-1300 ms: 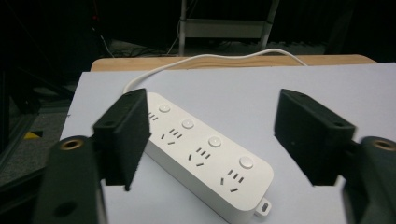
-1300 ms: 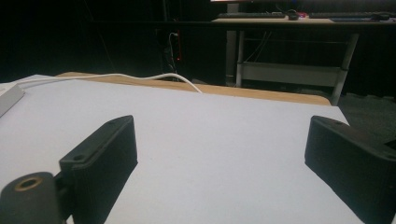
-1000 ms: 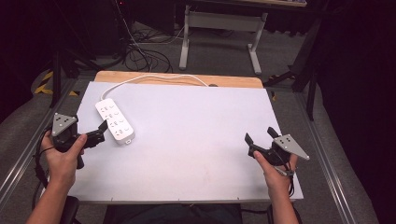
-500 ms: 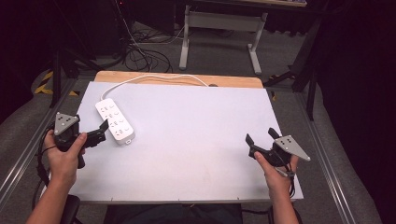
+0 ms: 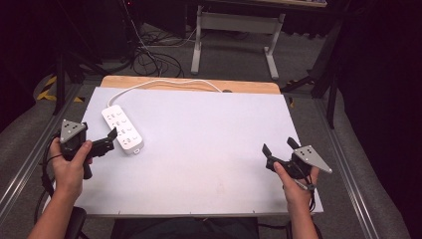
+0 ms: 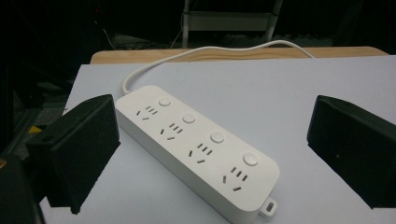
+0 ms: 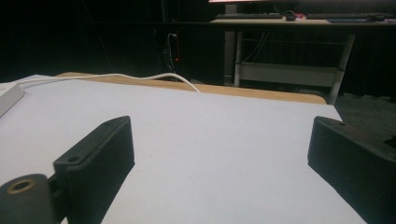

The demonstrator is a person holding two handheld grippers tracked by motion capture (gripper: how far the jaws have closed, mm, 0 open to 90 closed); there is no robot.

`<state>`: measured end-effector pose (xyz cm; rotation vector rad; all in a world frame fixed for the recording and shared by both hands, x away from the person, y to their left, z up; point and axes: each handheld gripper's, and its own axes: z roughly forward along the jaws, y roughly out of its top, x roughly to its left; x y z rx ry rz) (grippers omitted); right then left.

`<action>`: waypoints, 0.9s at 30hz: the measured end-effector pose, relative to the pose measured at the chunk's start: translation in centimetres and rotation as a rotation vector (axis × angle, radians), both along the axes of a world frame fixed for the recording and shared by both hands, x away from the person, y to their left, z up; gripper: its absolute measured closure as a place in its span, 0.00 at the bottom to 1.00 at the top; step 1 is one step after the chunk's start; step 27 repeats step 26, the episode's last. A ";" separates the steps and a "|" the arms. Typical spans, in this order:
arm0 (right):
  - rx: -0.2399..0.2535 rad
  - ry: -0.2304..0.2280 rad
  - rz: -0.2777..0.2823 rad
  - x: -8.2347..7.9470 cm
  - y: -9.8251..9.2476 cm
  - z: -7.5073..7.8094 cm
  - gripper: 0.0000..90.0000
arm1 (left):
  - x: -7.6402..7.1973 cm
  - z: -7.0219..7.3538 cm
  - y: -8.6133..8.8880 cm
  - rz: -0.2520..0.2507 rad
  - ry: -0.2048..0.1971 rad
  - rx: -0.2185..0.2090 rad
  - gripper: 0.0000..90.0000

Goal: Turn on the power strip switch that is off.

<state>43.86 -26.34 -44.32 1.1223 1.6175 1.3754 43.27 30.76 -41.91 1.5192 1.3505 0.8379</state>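
At the bottom of the high view the person's forearms come in, one at each lower corner. The left hand (image 5: 69, 162) holds the left gripper (image 5: 110, 140) at the left edge of the worktop (image 5: 209, 144), its jaws spread wide and holding nothing; in the left gripper view the two black jaws stand far apart at either side of the frame, with the power strip (image 6: 196, 144) lying between and just ahead of them, not touched by either. The right hand (image 5: 294, 181) holds the right gripper (image 5: 278, 148) at the lower right of the high view, near the worktop's right edge, its jaws likewise wide open and empty over bare white surface. The white power strip (image 5: 122, 129) lies flat in the left part of the high view, running diagonally, four outlets and four round buttons facing up, its near end just beside the left gripper's jaw tips. Its white cable (image 5: 164, 83) leaves the far end and curves along the wooden strip (image 5: 189, 84) at the worktop's far edge. Beyond that, at the top of the frame, stands a white-legged desk frame (image 5: 234, 30) on grey floor, with dark cables (image 5: 149, 55) lying loose to its left.
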 end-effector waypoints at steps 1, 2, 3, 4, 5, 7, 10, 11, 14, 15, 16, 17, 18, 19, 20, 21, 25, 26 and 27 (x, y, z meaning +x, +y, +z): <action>0.001 0.000 0.002 0.0 0.0 0.0 0.08 | 0.0 0.0 0.0 0.000 0.000 0.003 0.03; 0.001 0.001 0.003 -0.1 0.0 0.0 0.07 | 0.0 0.0 0.0 0.001 0.000 0.003 0.03; -0.001 -0.001 0.004 -0.1 0.0 0.0 0.07 | 0.1 0.0 0.0 0.001 0.001 0.004 0.03; -0.001 -0.001 0.004 -0.1 -0.1 0.0 0.07 | 0.1 0.0 0.0 0.001 0.000 0.001 0.03; -0.003 -0.003 0.005 -0.1 -0.1 0.0 0.07 | 0.1 0.0 0.0 0.001 0.000 0.001 0.03; -0.003 -0.002 0.008 -0.1 -0.1 0.0 0.07 | 0.1 0.0 0.0 0.001 0.002 0.005 0.03; -0.003 0.001 0.012 -0.1 -0.1 -0.1 0.06 | 0.2 -0.1 0.0 0.009 0.003 0.003 0.03; -0.005 0.003 0.013 0.0 -0.1 -0.1 0.06 | 0.2 -0.1 -0.1 0.012 0.005 -0.001 0.03; -0.008 0.004 0.019 0.1 -0.1 -0.1 0.05 | 0.3 -0.2 0.0 0.010 0.012 0.005 0.04; -0.010 0.003 0.021 0.1 -0.1 -0.1 0.05 | 0.3 -0.2 0.0 0.012 0.011 0.005 0.04; -0.012 0.004 0.023 0.1 -0.1 -0.1 0.05 | 0.3 -0.2 0.0 0.013 0.011 0.005 0.04; -0.014 0.004 0.026 0.1 -0.1 -0.1 0.05 | 0.3 -0.2 0.0 0.013 0.011 0.003 0.04; -0.015 0.004 0.028 0.1 0.0 -0.1 0.05 | 0.3 -0.2 0.0 0.014 0.011 0.000 0.04; -0.016 0.004 0.029 0.0 0.0 -0.1 0.05 | 0.3 -0.2 0.1 0.014 0.012 -0.002 0.04; -0.016 0.004 0.029 0.0 0.0 -0.1 0.05 | 0.2 -0.2 0.0 0.015 0.011 -0.006 0.04; -0.017 0.003 0.028 0.0 0.0 -0.1 0.05 | 0.3 -0.2 0.1 0.014 0.011 -0.003 0.04; -0.014 0.006 0.027 0.1 -0.1 -0.2 0.05 | 0.4 -0.2 0.1 0.015 0.014 -0.002 0.04; -0.014 0.009 0.029 0.2 -0.1 -0.2 0.05 | 0.4 -0.3 0.1 0.017 0.017 -0.004 0.04; -0.014 0.009 0.029 0.2 -0.1 -0.2 0.05 | 0.4 -0.3 0.1 0.017 0.017 -0.004 0.04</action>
